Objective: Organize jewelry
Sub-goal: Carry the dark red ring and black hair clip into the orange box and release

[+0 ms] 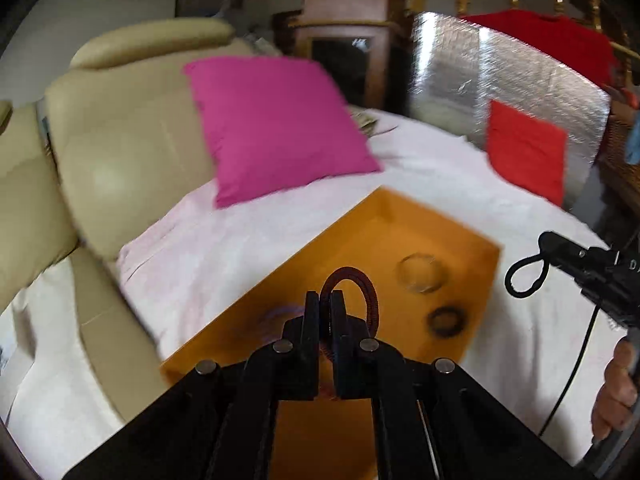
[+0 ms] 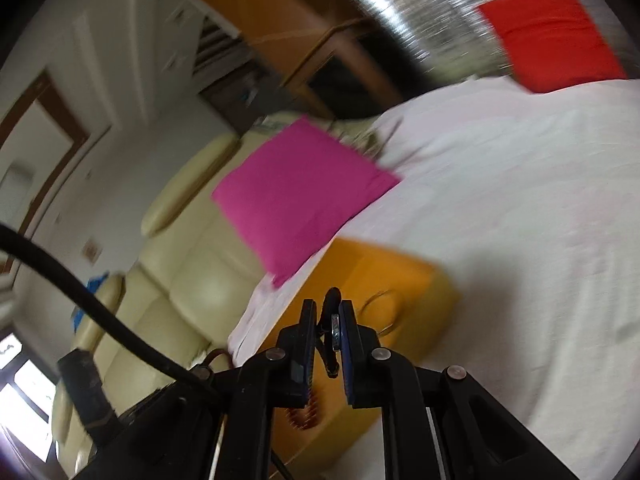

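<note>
Indoors, white sheet (image 1: 440, 176), pink cushion (image 1: 276, 128)

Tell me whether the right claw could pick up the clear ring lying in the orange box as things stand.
Probably not yet: the right claw is shut on a black loop, so it must drop that first. The clear ring lies uncovered on the orange box floor.

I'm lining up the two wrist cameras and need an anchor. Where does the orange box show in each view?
Left wrist view: the orange box fills the lower middle, straight beyond the left claw, with rings lying inside it.
Right wrist view: the orange box sits lower middle, beyond the right claw, blurred.
Shared landmark: the pink pillow, up and left of the box in both.
</note>
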{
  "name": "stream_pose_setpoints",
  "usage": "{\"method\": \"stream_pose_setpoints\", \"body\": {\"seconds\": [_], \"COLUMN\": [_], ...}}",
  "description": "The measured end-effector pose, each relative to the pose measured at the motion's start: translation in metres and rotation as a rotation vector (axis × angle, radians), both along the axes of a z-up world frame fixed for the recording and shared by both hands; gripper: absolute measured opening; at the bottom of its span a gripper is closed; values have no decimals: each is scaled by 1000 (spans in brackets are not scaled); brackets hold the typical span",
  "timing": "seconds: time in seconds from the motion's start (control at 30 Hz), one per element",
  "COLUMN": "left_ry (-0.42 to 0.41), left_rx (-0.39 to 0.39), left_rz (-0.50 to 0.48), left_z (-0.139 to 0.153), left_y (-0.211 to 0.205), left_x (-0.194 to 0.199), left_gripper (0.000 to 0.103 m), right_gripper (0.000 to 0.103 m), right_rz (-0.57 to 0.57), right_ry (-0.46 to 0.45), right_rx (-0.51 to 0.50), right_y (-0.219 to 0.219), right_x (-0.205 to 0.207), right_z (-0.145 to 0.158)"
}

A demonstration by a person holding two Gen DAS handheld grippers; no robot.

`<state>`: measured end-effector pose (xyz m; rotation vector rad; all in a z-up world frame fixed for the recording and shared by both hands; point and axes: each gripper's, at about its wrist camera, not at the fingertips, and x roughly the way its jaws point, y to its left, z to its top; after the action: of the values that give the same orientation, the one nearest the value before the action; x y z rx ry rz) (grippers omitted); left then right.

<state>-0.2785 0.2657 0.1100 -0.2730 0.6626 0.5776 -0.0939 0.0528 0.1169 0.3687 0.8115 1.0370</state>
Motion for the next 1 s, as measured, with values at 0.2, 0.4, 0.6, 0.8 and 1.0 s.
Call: {"method": "stream_pose_setpoints", "body": {"seconds": [0.2, 0.4, 0.6, 0.8, 1.0], "left_ry": [97, 201, 257, 278, 270], "left_rx": [-42, -103, -134, -166, -120], "left_rz": [19, 17, 22, 21, 42], "left_z": [-35, -70, -88, -93, -82], "left_y": [10, 12, 16, 19, 16], "left_x": [-3, 4, 10, 13, 10], "left_gripper": [5, 5, 5, 6, 47], "right_gripper": [12, 12, 13, 17, 25], "right_rz": [130, 182, 222, 229, 197], "right_ry": [-31, -5, 7, -5, 63], "right_rx": [-117, -203, -277, -305, -217], "right_y": [57, 86, 109, 118, 103], "right_x": [-21, -5, -2, 0, 18], "right_z": [-20, -46, -66, -69, -63]}}
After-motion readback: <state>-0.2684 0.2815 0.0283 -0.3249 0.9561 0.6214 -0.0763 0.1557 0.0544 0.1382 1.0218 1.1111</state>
